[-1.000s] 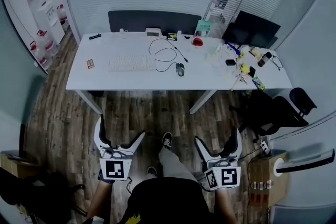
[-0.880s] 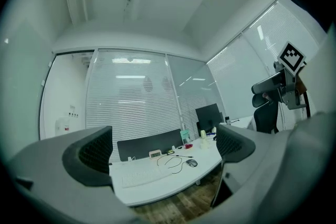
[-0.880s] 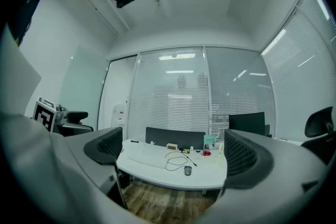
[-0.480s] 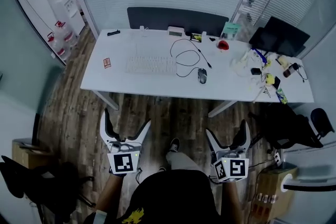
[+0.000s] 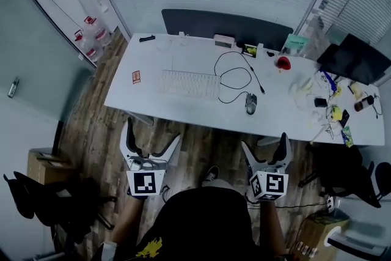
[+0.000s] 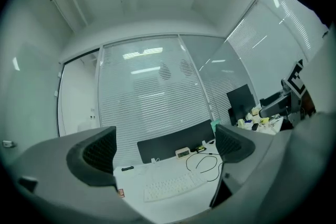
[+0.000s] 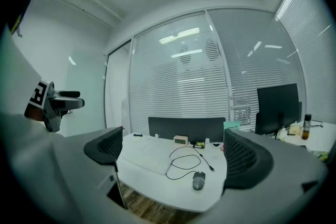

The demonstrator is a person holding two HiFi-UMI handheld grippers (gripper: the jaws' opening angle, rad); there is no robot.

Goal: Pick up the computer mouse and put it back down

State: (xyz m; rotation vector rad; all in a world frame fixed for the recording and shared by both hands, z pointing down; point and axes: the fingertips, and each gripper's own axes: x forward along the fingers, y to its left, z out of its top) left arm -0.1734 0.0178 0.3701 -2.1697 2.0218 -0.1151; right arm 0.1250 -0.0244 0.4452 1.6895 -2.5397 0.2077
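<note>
Left tongs [image 5: 153, 133], right tongs [image 5: 264, 142] agape — mouse [image 5: 250, 103], seemingly wired, on desk [image 5: 183, 106].

Dark grey computer mouse [image 5: 251, 103], flat on white desk [image 5: 183, 108], cable looped behind.

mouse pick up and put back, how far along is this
Nothing looks done: the mouse lies on the white desk near its front edge, untouched. In hand: at most the approach; the left gripper and right gripper hover over the floor short of the desk, jaws apart and empty. Left: reach, grip, lift and set it back down.
</note>
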